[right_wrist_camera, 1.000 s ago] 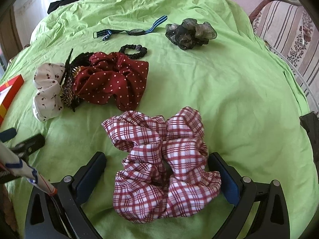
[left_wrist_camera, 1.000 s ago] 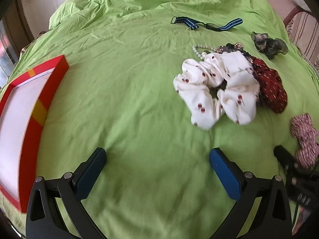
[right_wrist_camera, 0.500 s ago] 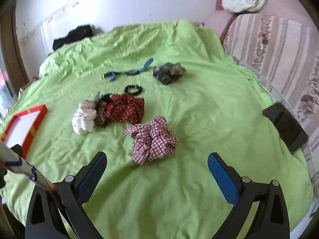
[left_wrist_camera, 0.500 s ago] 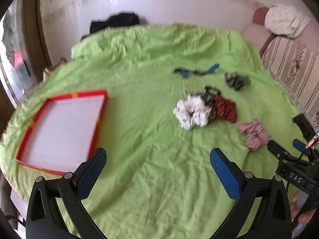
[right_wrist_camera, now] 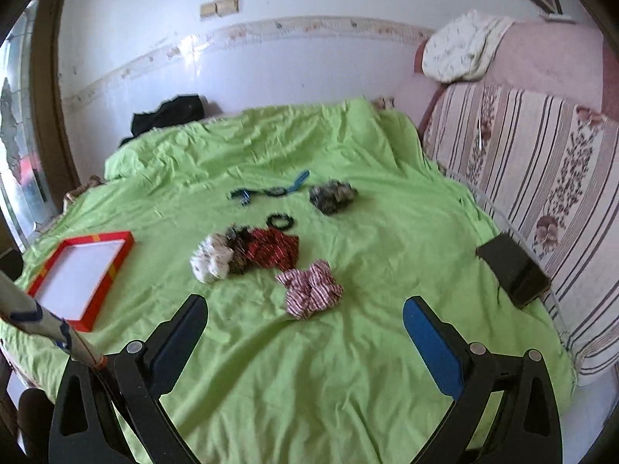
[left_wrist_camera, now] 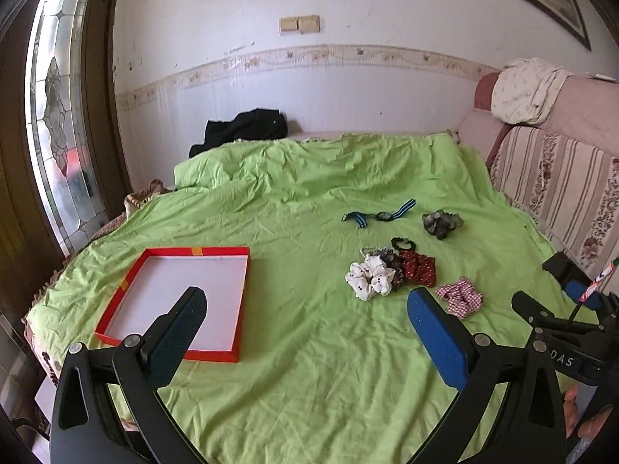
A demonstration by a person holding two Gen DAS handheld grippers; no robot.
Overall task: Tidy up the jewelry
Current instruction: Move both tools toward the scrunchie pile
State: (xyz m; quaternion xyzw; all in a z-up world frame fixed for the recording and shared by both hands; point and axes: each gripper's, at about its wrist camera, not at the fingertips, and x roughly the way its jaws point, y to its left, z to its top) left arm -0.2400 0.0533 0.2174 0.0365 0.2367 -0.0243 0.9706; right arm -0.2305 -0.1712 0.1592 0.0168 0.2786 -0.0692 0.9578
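Observation:
A red-rimmed white tray (left_wrist_camera: 116, 305) (right_wrist_camera: 123, 249) lies on the left of the green bedspread. To its right lie a white cherry scrunchie (left_wrist_camera: 367, 278) (right_wrist_camera: 211, 259), a dark red dotted scrunchie (left_wrist_camera: 419, 268) (right_wrist_camera: 274, 247), a red plaid scrunchie (left_wrist_camera: 460, 295) (right_wrist_camera: 311, 288), a small black hair tie (left_wrist_camera: 402, 243) (right_wrist_camera: 280, 221), a grey scrunchie (left_wrist_camera: 441, 222) (right_wrist_camera: 332, 195) and a blue striped strap (left_wrist_camera: 381, 214) (right_wrist_camera: 271, 191). My left gripper (left_wrist_camera: 305, 319) and right gripper (right_wrist_camera: 305, 326) are open and empty, held high, well back from the items.
The green bedspread (left_wrist_camera: 309, 367) covers the whole work surface. A striped sofa (right_wrist_camera: 541, 178) runs along the right. A black box (right_wrist_camera: 512, 270) sits at the bedspread's right edge. Black cloth (left_wrist_camera: 243, 127) lies at the far edge by the wall. A glass door (left_wrist_camera: 58, 135) is at left.
Both grippers have pulled up and back from the scrunchies, so the whole bed and room now show. Nothing was picked up; the items lie where they were.

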